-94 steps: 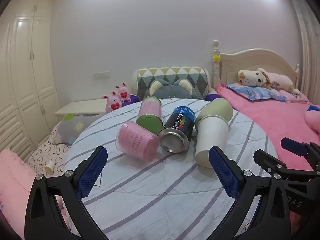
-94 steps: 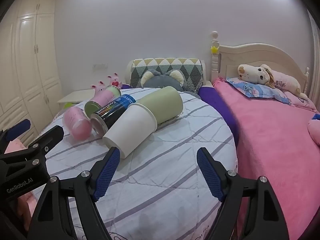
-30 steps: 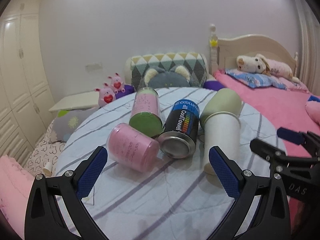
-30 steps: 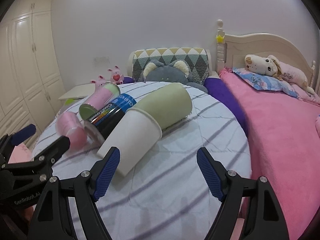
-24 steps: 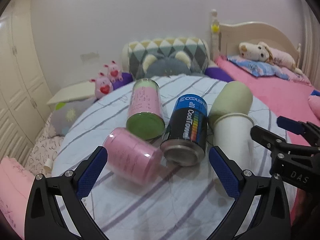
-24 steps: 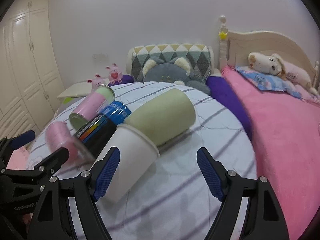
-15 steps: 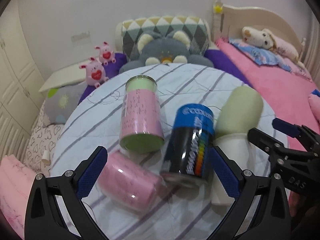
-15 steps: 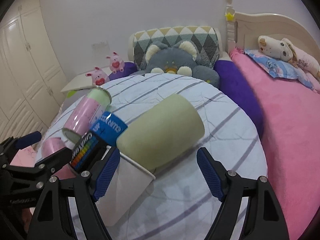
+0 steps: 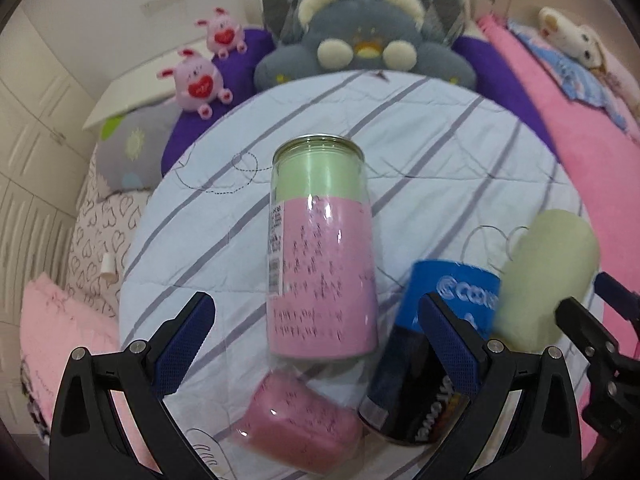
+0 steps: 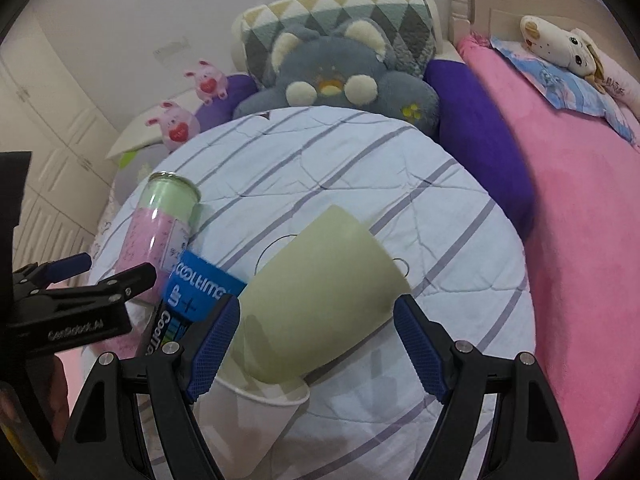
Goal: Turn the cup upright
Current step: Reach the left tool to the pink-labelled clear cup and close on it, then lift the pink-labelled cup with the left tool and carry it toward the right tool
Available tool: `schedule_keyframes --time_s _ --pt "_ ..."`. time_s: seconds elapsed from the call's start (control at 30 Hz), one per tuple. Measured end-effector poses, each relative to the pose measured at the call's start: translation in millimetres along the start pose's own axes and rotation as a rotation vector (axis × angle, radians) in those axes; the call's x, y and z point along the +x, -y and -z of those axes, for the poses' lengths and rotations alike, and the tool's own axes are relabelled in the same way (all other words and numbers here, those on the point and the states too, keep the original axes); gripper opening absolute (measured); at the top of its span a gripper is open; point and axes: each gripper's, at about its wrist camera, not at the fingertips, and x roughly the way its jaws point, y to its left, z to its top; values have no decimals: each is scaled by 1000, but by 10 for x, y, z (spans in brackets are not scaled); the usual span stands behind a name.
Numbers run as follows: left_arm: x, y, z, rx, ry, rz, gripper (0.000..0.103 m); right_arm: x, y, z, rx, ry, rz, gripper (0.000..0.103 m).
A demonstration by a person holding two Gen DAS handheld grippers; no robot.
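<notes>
Several cups and cans lie on their sides on the round striped table [image 9: 460, 168]. A pale green cup [image 10: 320, 292] lies with its base away from me, and my open right gripper [image 10: 318, 344] straddles it. A white paper cup [image 10: 248, 420] lies just below it. My open left gripper [image 9: 320, 340] straddles a pink and green can [image 9: 320, 256]. A pink cup [image 9: 300, 432] and a blue and black can [image 9: 432, 356] lie beside it. The pale green cup [image 9: 548, 284] shows at the right of the left wrist view.
A grey plush cushion [image 10: 336, 76] and two pink pig toys [image 9: 196, 84] sit behind the table. A pink bed [image 10: 580, 208] with a plush dog [image 10: 560, 48] lies to the right. White wardrobes [image 9: 28, 128] stand on the left.
Both grippers have moved forward and tilted down over the table. The cups now sit between the fingers. Both stay open, and nothing on the table has moved.
</notes>
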Motion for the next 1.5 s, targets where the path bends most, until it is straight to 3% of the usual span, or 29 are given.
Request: schedule_keyframes --time_s 0.4,0.43,0.53,0.57,1.13,1.5 --pt "451 30 -410 10 -185 -63 102 160 -23 -345 45 -121 13 81" --pt "485 32 -432 5 -199 -55 99 179 -31 -350 42 -129 20 81" --pt "657 21 -464 -26 -276 -22 71 251 -18 -379 43 -157 44 81" --pt "703 18 -467 -38 -294 -17 71 279 -8 -392 50 -169 45 81" --pt "522 -25 -533 -58 -277 -11 71 101 114 -444 93 -166 37 81" --pt "8 11 -415 -35 -169 -13 71 -153 102 -381 78 -116 33 81"
